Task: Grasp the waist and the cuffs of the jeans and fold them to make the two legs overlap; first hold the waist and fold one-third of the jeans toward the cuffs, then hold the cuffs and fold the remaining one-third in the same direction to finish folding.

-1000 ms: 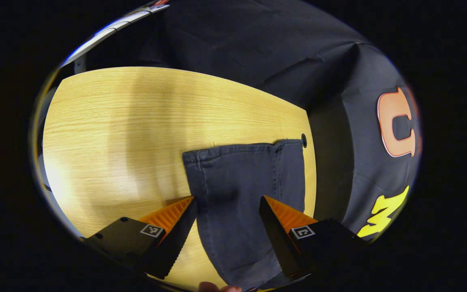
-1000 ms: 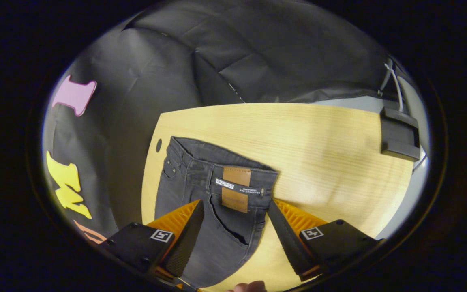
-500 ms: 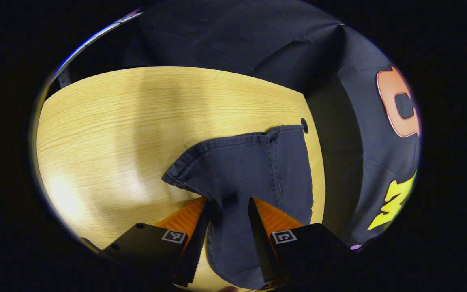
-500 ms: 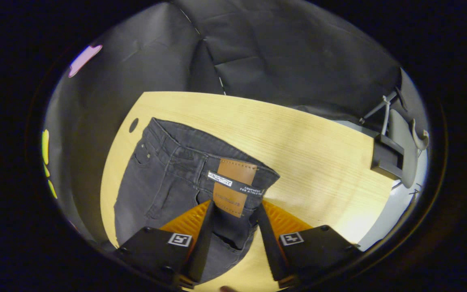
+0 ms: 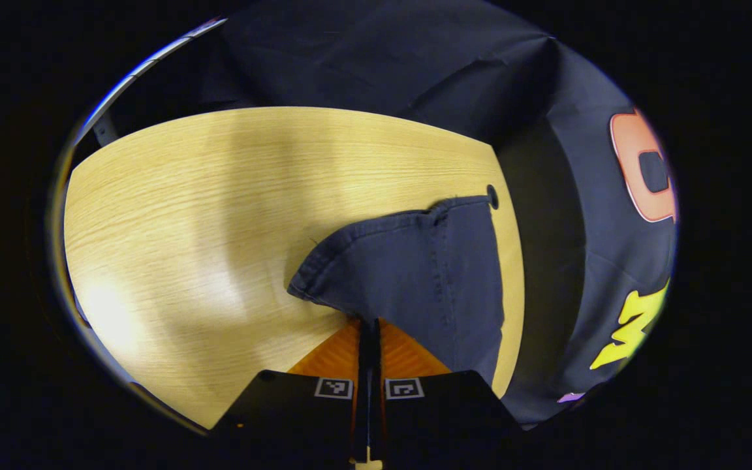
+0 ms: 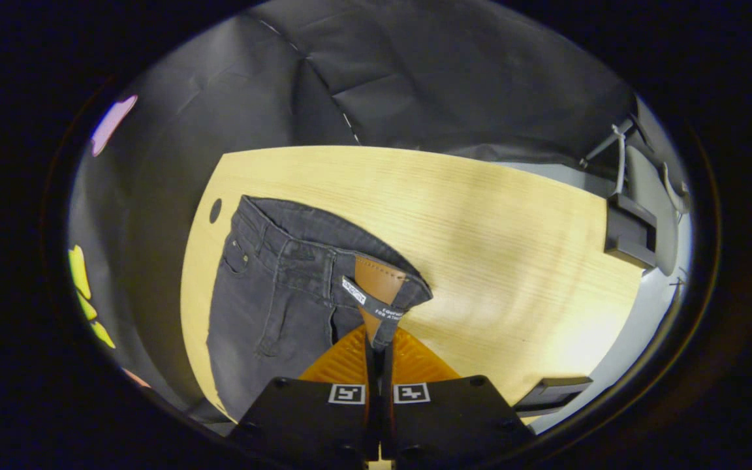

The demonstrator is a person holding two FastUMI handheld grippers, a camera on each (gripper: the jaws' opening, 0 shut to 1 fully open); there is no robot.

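Dark grey jeans (image 6: 271, 294) lie on a pale wood-grain table (image 6: 513, 261). In the right gripper view, the right gripper (image 6: 378, 343) has its two fingers pressed together on the waistband (image 6: 324, 258), pinching it at the brown leather patch (image 6: 376, 287), which is creased into the grip. The rest of the waist spreads ahead and to the left of the fingers, flat on the table, with a pocket and belt loops showing.

In the left gripper view, the left gripper (image 5: 369, 326) is likewise closed tight, clamping a cuff (image 5: 376, 251) of the jeans. The fabric bunches at the fingertips and fans out ahead and to the right, towards the table's far edge.

Judging from this, the task is at its very start: both ends are gripped, but the legs are not yet laid over each other, and both one-third folds remain.
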